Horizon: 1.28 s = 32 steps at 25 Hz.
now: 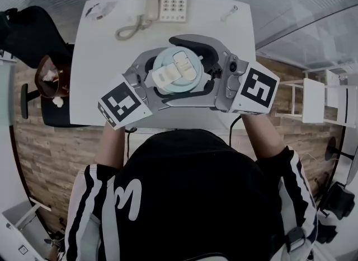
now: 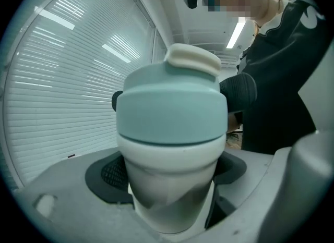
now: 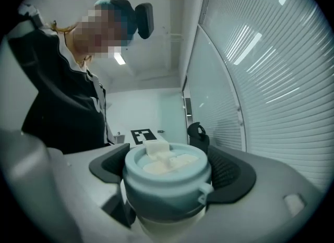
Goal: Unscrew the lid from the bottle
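Snugly, left claw (image 2: 168,187) pinches smooth bottle (image 2: 172,166), right claw (image 3: 166,187) round teal lid (image 3: 167,179).

Upright white bottle (image 2: 172,190) over the table's (image 1: 100,58) near edge, pale-blue lid (image 2: 169,114) seated on.

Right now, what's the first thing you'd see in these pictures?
The pale blue lid on a white bottle, held over the white table. The left gripper clamps the bottle's body and the right gripper clamps the lid. Farther back, a telephone lies on the table.
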Motion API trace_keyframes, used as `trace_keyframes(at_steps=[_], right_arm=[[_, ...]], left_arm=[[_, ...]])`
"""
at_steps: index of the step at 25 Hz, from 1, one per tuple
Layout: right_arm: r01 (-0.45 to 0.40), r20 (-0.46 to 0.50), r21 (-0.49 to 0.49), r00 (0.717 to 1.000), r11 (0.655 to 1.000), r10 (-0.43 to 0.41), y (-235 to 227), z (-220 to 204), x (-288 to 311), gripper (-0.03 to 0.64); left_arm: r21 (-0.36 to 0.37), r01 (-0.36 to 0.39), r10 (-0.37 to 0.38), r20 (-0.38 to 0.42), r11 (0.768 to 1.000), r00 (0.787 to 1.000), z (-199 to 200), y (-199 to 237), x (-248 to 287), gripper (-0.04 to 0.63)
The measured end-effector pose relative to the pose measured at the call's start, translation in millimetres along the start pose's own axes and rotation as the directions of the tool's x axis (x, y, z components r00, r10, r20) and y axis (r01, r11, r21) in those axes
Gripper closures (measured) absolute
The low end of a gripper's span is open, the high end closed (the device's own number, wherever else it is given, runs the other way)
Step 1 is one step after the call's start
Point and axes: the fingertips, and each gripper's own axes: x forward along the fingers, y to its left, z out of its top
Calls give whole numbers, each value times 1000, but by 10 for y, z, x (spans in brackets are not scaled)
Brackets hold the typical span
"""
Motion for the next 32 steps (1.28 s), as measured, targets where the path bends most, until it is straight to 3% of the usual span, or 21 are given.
trace_keyframes(at_steps=[3, 7, 11, 16, 19, 23, 25, 27, 32], right_arm=[[-112, 3, 43, 994, 993, 112, 144, 97, 5, 152], [-241, -9, 23, 970, 970, 242, 317, 188, -48, 152], [-380, -65, -5, 923, 925, 379, 482, 186, -114, 152], [-484, -90, -19, 872, 875, 480, 592, 195, -139, 152], [-571, -135, -13, 814, 821, 565, 689, 173, -187, 152], [-688, -200, 27, 707, 725, 678, 764, 111, -243, 151], [-700, -212, 55, 688, 712, 694, 761, 113, -237, 149], [-669, -185, 47, 724, 742, 664, 709, 181, -197, 149], [-434, -16, -69, 901, 898, 434, 413, 499, -167, 149]], left_arm=[[5, 88, -88, 8, 996, 996, 92, -143, -30, 160], [26, 149, -149, 19, 989, 989, 197, -300, -41, 160], [47, 193, -193, 3, 980, 981, 216, -436, -30, 160], [55, 231, -232, -3, 971, 973, 225, -525, -47, 160], [54, 281, -281, -10, 958, 960, 227, -622, -40, 160], [39, 334, -334, 2, 942, 943, 221, -700, -35, 160], [31, 313, -314, 20, 949, 949, 240, -685, -29, 160], [13, 257, -257, 60, 966, 965, 293, -617, -37, 160], [-29, 90, -86, 127, 995, 988, 409, -308, -105, 160]])
